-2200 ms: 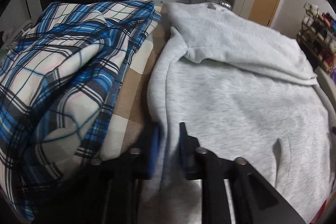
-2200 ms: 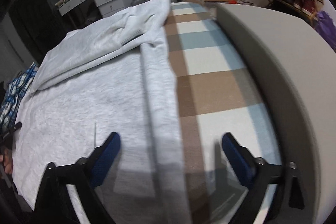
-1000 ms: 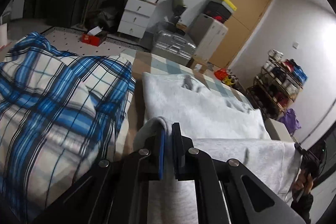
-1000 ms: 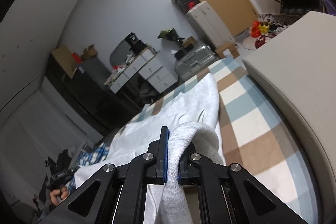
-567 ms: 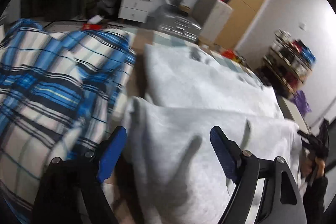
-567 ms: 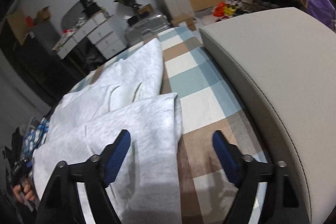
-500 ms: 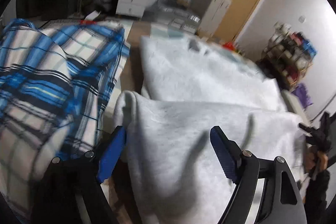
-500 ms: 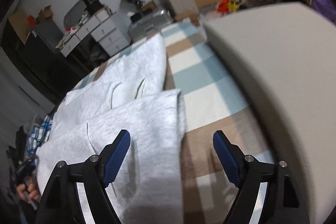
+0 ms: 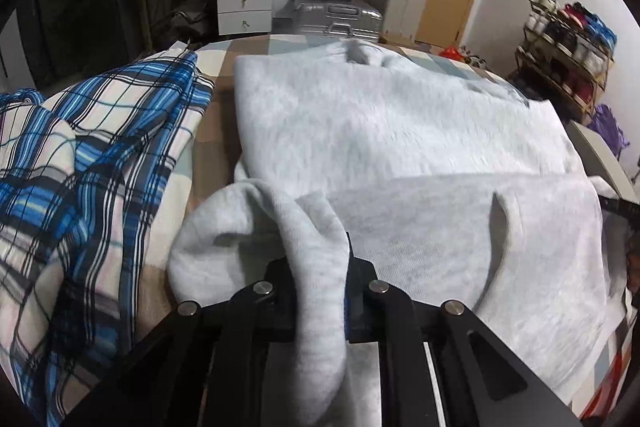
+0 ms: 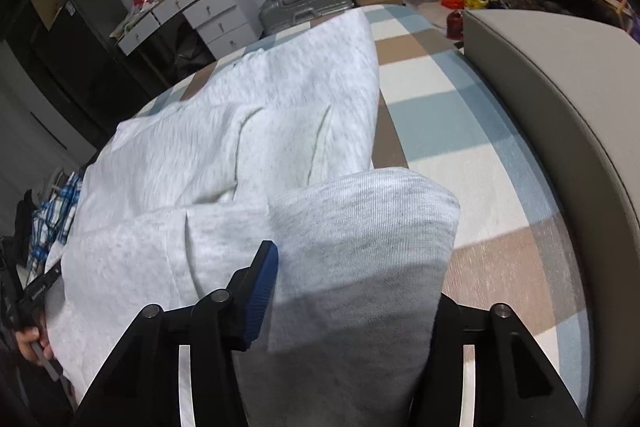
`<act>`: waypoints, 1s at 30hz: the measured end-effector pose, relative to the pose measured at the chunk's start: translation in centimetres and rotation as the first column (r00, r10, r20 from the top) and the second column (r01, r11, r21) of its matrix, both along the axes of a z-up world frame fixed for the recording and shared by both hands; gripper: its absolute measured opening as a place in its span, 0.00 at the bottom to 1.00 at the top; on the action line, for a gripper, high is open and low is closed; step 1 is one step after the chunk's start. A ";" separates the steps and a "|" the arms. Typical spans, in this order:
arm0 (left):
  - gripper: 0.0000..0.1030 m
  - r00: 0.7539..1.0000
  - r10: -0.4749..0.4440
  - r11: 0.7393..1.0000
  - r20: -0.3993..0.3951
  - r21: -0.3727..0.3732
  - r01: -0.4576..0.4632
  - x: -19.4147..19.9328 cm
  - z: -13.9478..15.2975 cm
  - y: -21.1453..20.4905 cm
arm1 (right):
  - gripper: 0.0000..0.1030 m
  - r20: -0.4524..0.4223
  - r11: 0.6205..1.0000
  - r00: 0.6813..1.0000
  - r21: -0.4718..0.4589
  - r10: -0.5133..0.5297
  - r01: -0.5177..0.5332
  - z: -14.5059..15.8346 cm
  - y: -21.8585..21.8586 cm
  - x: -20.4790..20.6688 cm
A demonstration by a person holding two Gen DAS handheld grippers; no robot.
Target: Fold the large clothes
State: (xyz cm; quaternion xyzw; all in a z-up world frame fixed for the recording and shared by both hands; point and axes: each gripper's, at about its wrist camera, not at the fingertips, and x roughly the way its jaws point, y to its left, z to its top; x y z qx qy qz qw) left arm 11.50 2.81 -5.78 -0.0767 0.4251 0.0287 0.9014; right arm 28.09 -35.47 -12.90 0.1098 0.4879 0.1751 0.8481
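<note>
Dim indoor light, soft shadows; fisheye bending, black vignette corners (both views); slight motion blur.

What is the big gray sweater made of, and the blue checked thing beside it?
The gray sweatshirt looks like soft knit cotton fleece: heathered flecks, fine ribbed lines and a fuzzy matte face where the left gripper pinches a fold. The blue plaid shirt seems a thinner woven cloth, maybe flannel: crisp printed lines and sharp crumples. Exact fibres cannot be told.
</note>
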 end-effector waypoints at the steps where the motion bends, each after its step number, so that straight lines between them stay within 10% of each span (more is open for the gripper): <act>1: 0.08 1.000 -0.007 1.000 -0.003 -0.001 0.007 -0.6 0.1 -0.2 | 0.47 0.000 1.000 1.000 -0.001 0.005 -0.005 0.0 -0.1 -0.3; 8: 0.07 0.997 -0.065 0.998 -0.036 0.001 0.066 -3.7 -0.2 -2.0 | 0.47 0.004 0.999 0.999 0.030 0.041 -0.041 -0.2 -1.5 -4.5; 19: 0.05 0.979 -0.029 0.997 0.202 -0.068 0.044 -1.6 6.9 1.0 | 0.49 -0.018 0.996 1.000 0.088 0.001 0.001 -0.3 -2.3 -5.0; 25: 0.13 0.997 0.048 0.989 -0.057 -0.134 -0.055 4.2 1.1 2.7 | 0.60 -0.042 0.993 0.999 0.109 -0.030 0.034 -0.1 -3.1 -5.5; 29: 0.68 0.999 0.024 0.992 0.038 -0.124 -0.019 1.9 2.0 2.4 | 0.69 -0.013 0.993 0.999 0.111 -0.034 0.036 0.4 -4.2 -5.8; 30: 0.68 0.999 0.022 0.992 0.047 -0.122 -0.017 1.7 2.2 2.5 | 0.69 -0.011 0.992 0.999 0.123 -0.036 0.037 0.5 -4.4 -5.4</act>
